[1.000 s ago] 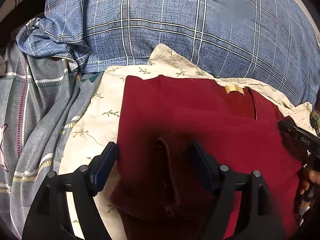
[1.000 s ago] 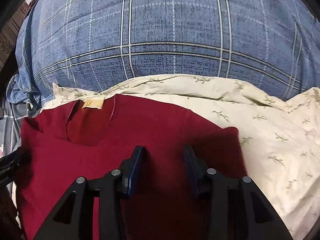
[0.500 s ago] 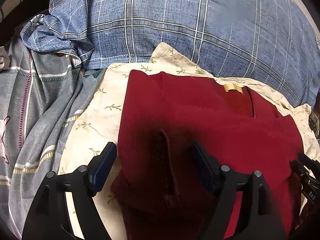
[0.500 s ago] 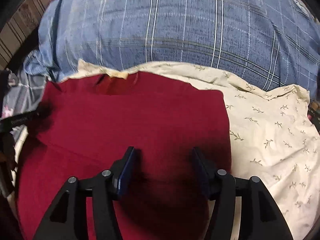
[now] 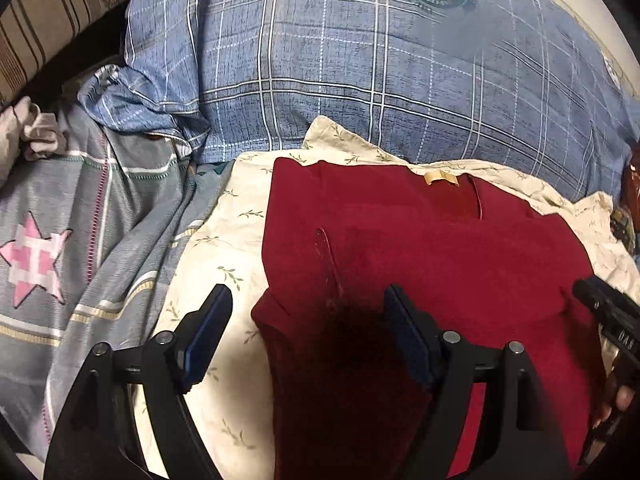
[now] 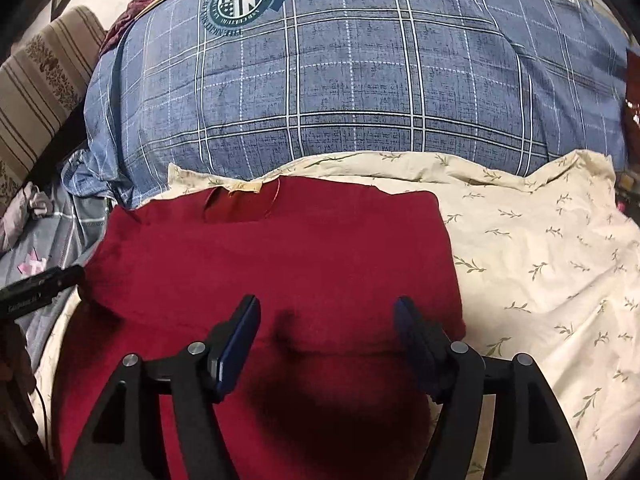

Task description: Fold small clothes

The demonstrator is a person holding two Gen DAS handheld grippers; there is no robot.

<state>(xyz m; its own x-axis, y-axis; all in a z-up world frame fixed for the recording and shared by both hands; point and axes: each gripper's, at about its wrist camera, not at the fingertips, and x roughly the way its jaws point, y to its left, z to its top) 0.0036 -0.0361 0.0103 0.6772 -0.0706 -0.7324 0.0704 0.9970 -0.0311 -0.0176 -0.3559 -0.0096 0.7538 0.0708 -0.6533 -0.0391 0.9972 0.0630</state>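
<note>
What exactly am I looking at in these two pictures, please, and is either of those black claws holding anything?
No robot here: a person holds a two-finger gripper in each hand, each with a fisheye camera looking along its fingers. One picture looks along the left gripper, the other along the right gripper. Below both lies a dark red garment, partly folded, with its tan neck label showing, on a cream leaf-print cloth. Behind sits a blue plaid pillow. Both grippers' jaws are opening above the garment; neither grips anything.
</note>
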